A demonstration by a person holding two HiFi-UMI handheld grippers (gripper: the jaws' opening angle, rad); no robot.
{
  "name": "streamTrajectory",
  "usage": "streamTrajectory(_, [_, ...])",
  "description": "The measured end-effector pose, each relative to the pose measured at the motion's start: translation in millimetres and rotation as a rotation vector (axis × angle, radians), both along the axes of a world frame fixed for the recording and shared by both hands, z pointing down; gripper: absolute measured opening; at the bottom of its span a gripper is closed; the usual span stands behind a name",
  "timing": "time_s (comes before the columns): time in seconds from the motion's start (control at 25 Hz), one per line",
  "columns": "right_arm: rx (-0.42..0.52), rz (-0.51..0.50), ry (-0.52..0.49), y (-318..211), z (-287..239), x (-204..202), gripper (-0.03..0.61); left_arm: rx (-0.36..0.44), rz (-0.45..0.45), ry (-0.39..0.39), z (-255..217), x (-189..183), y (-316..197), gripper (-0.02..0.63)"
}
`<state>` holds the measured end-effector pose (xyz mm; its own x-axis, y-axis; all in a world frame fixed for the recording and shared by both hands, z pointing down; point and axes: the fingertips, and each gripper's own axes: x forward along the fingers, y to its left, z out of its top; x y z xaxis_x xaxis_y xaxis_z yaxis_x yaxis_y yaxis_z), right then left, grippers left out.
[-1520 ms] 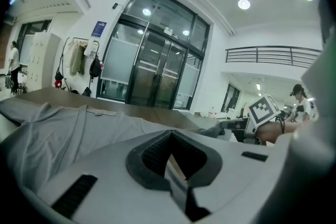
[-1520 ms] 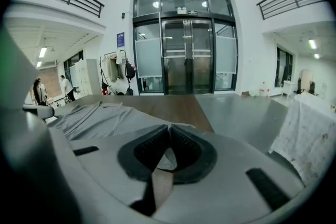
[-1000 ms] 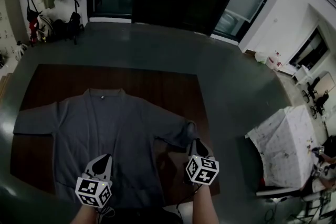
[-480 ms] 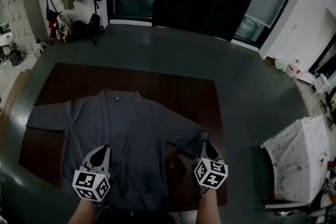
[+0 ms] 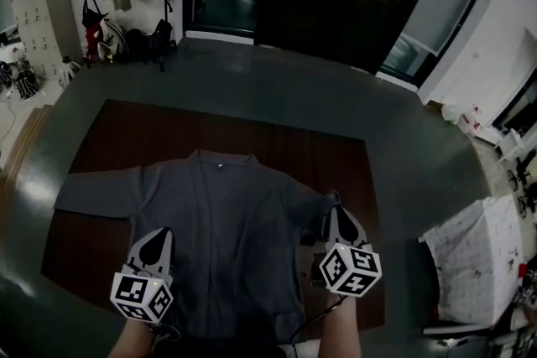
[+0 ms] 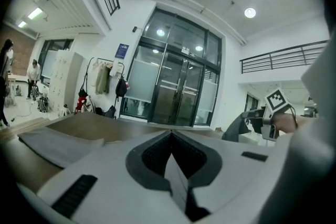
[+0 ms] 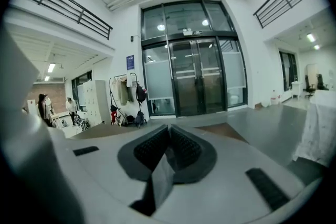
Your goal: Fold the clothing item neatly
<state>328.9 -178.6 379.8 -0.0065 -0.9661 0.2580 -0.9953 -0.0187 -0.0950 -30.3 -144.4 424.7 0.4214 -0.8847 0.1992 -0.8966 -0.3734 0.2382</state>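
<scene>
Since the earlier frame, my right hand-held gripper (image 5: 335, 210) has drawn the right sleeve (image 5: 306, 205) in toward the body of the grey cardigan (image 5: 218, 222).

Head view: the cardigan lies front-up on the brown bench (image 5: 109, 130), with its left sleeve (image 5: 92, 193) spread flat. My left hand-held gripper (image 5: 159, 234) sits at the cardigan's left side edge.

Left gripper view: the jaws are together on a thin fold of grey fabric.

Right gripper view: the jaws are clamped on a fold of the same fabric. Glass doors (image 7: 194, 78) stand ahead.
</scene>
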Motion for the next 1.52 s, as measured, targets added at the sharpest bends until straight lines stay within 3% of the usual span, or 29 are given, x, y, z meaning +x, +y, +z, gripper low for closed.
streamTrajectory(0.32, [0.010,-0.114,0.030,-40.4,-8.9,-160.9,0.011,0.020,0.029,0.012,-2.9,-90.7,-34.6,0.009])
streamTrajectory(0.64, [-0.117,-0.251,0.012,-53.3,49.1,-288.3,0.011,-0.015,0.023,0.031,11.5,-149.8,-42.0,0.009])
streamTrajectory(0.84, [-0.180,-0.306,0.099,-61.0,85.0,-347.3,0.011,-0.050,0.028,0.032,28.0,-183.5,-43.7,0.009])
streamTrajectory(1.0, [-0.287,-0.393,0.211,-55.5,131.7,-384.7,0.012,-0.080,0.032,0.035,40.1,-197.9,-41.2,0.009])
streamTrajectory(1.04, [-0.319,-0.425,0.222,-51.5,144.6,-393.9,0.043,-0.088,0.031,0.037,43.4,-200.7,-41.0,0.009])
streamTrajectory(1.08, [-0.349,-0.452,0.226,-47.1,156.3,-402.1,0.071,-0.096,0.031,0.038,46.6,-203.6,-40.9,0.009])
streamTrajectory(1.28, [-0.414,-0.469,0.244,-26.8,190.6,-414.6,0.075,-0.132,0.024,0.043,61.6,-213.9,-39.1,0.009])
streamTrajectory(1.44, [-0.412,-0.288,0.213,-26.6,196.4,-367.0,0.075,-0.144,0.048,0.023,71.5,-204.8,-43.9,0.009])
streamTrajectory(1.52, [-0.469,-0.219,0.169,-23.2,207.0,-340.3,0.080,-0.145,0.066,0.011,74.1,-198.1,-45.9,0.009])
